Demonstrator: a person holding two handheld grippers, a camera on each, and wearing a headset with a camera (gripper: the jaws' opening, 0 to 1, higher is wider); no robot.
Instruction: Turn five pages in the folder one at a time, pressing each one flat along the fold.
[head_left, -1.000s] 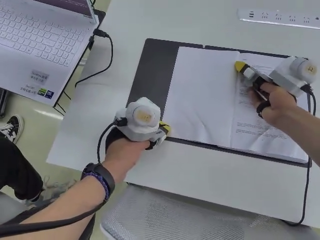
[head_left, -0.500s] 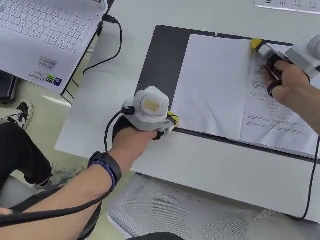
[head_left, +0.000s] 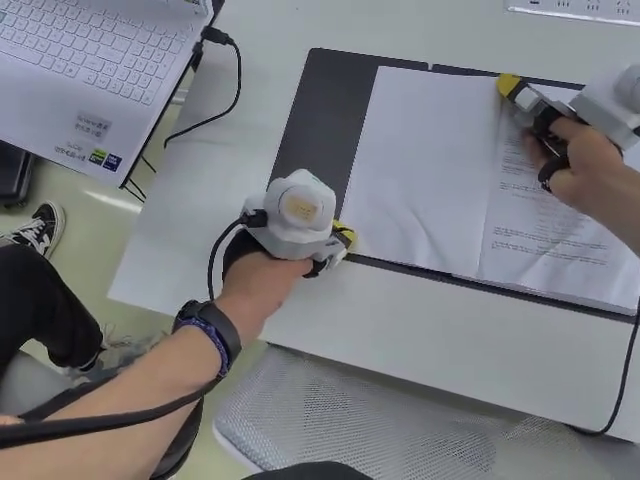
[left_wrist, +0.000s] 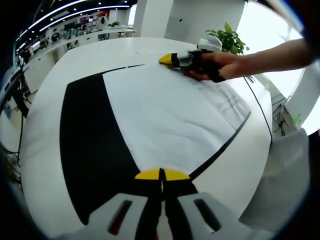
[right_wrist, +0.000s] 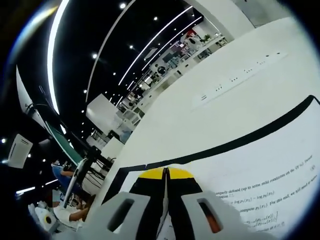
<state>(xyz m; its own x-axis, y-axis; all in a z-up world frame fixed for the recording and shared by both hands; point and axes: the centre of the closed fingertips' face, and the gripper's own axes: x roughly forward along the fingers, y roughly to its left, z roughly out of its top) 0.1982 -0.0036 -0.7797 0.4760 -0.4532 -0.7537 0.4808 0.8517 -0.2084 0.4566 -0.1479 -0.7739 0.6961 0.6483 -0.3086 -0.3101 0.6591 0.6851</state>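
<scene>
Far out to the left of my left fingers sits a laptop (head_left: 90, 60), its cable (head_left: 228, 95) trailing over the table (head_left: 400, 340); neither bears on the work.

My left gripper (head_left: 340, 238) rests at the near edge of the open folder (head_left: 315, 130). The left gripper view shows my left fingers (left_wrist: 149, 174) closed tip to tip with nothing seen between them. They press where the black cover meets the near corner of the blank page (head_left: 420, 160). That page lies flat ahead of those fingers, and along its right side runs the fold (head_left: 487, 200).

My right gripper (head_left: 510, 87) stands at the far end of that fold. My right fingers (right_wrist: 152, 173) are likewise shut together and empty, tips down on the paper just inside the folder's top border. The printed page (head_left: 545, 220) lies to the right of them.

Assessment: the step in hand appears to be the flattening stroke. To do it well, I should draw the closed right tips along the fold toward myself in one even pass. The pressure should be light enough not to crease or drag the sheet. The left fingers should pin the folder so it cannot slide. How many pages are done cannot be read from here.
</scene>
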